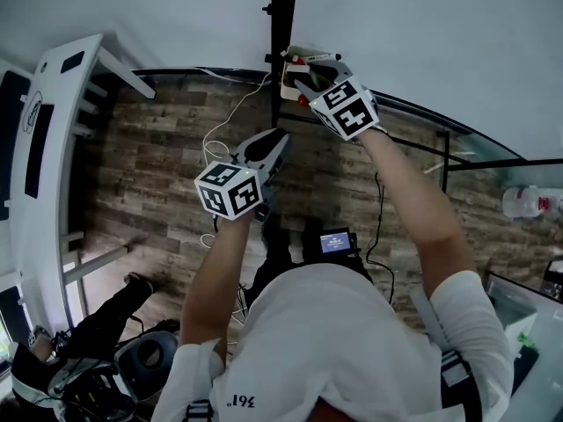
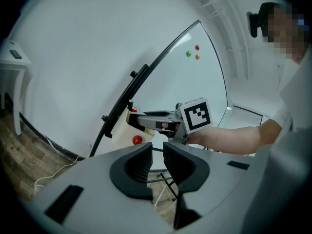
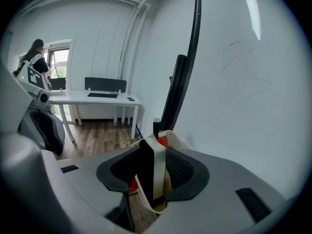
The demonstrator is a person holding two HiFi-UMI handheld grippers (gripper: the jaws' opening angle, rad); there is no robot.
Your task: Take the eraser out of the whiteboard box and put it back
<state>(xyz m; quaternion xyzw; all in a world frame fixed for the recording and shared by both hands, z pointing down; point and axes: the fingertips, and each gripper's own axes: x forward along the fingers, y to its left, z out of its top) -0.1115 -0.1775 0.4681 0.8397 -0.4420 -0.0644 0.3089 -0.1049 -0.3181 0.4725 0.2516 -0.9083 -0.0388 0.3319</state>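
Observation:
A cream whiteboard box hangs on the whiteboard's black frame; in the left gripper view the box carries a red knob. My right gripper reaches down into it. In the right gripper view the black-and-white eraser stands on edge between the jaws of my right gripper, pads against both its faces, its lower end inside the box rim. A red-capped marker stands behind it. My left gripper hovers lower left of the box; in its own view the left gripper is narrowly open and holds nothing.
The whiteboard fills the top right, with coloured magnets on it. A white desk stands at the left, a white cable lies on the wooden floor, and a plastic bottle sits at the far right.

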